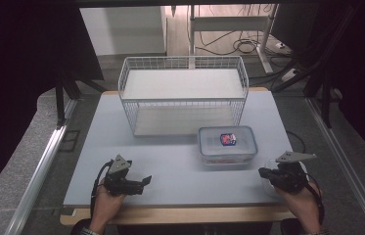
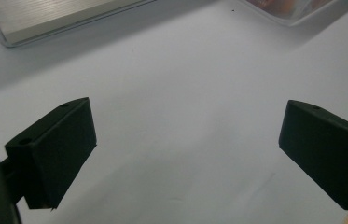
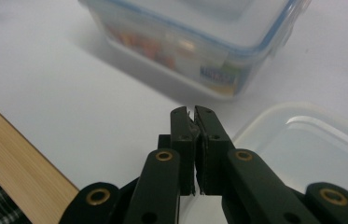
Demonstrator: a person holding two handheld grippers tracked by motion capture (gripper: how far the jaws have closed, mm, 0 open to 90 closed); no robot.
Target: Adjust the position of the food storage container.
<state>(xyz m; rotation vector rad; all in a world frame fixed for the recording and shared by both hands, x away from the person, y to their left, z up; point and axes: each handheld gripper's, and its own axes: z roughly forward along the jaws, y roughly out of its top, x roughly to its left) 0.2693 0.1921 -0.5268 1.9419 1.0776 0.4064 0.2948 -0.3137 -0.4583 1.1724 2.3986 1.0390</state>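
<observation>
A clear lidded box [image 1: 227, 145] with a blue seal and coloured contents stands right of the table's middle. The right gripper view has it [image 3: 199, 32] just ahead of the jaws. My right gripper [image 1: 263, 172] is near the front right corner, pointing left, jaws shut [image 3: 194, 112] with nothing between them. Under and beside it lies a translucent empty container [image 3: 311, 149], faint in the high view [image 1: 268, 189]. My left gripper [image 1: 144, 181] rests near the front left, pointing right, jaws wide open [image 2: 185, 149] over bare table.
A white wire basket [image 1: 182, 93] stands at the back of the pale table [image 1: 170, 161], and its base corner [image 2: 45, 18] appears in the left gripper view. The table's wooden front edge [image 3: 17, 154] is close to the right gripper.
</observation>
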